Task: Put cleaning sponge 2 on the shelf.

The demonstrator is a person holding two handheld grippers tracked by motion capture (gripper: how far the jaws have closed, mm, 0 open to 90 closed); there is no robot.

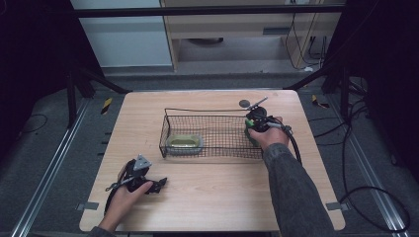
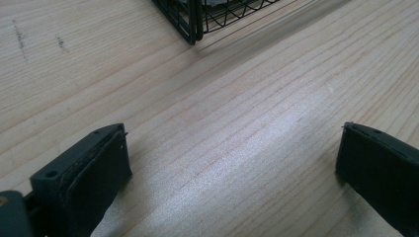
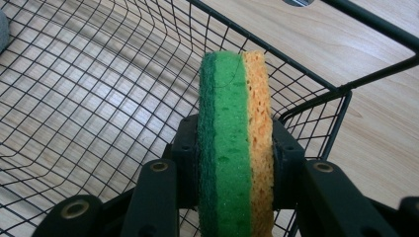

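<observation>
We note the right gripper (image 1: 255, 129) at the right end of the wire basket (image 1: 212, 148), held by a hand whose grey sleeve (image 1: 291, 187) comes up from the near edge of the table (image 1: 222, 197). In the right gripper view its two black jaws are clamped on a sponge (image 3: 236, 143), one on the green scrub face and one on the orange face. The sponge stands on edge between them, over the basket's mesh floor and close to the basket's right-hand corner (image 3: 341, 94). We cannot tell whether the sponge touches the mesh.

In the high view a shallow greenish dish (image 1: 184, 143) lies in the left end of the basket, well apart from the sponge. A small dark round mark (image 1: 244, 103) sits on the table just beyond the basket's far right corner.

The left gripper (image 1: 160, 185) rests low at the near left part of the table, well apart from the basket. In the left gripper view its jaws stand wide apart with bare wood between them, and the basket's near corner (image 2: 192, 29) shows at the top of that view.
</observation>
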